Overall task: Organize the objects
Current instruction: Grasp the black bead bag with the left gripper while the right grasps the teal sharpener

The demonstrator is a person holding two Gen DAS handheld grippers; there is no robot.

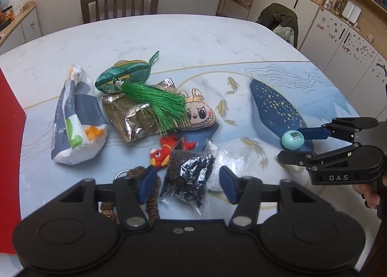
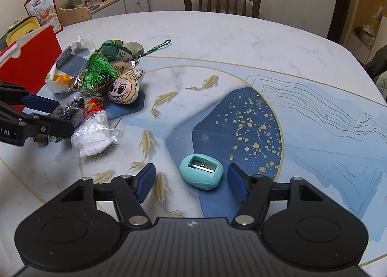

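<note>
On the marble-patterned table (image 2: 217,35), printed with gold fish and a dark blue fan shape, my right gripper (image 2: 191,178) sits low around a mint-green pencil sharpener (image 2: 202,174). The sharpener lies between my two blue pads, blade slot up, nearer the right-hand pad but with a gap on both sides — the jaws stand about half open and grip nothing.

My left gripper (image 1: 186,180) hangs over a pile of small things at the table's left. Between its half-open blue pads lies a clear bag of dark granules (image 1: 188,175), not pinched; a bag of white beads (image 1: 229,163) rests just beside it. Behind them are a red fish plush (image 1: 164,151), a cream toothy monster plush (image 1: 199,113), a green tassel (image 1: 154,100) on a green embroidered pouch (image 1: 123,74), a crumpled gold foil wrapper (image 1: 130,122) and a tissue pack (image 1: 75,117).
</note>
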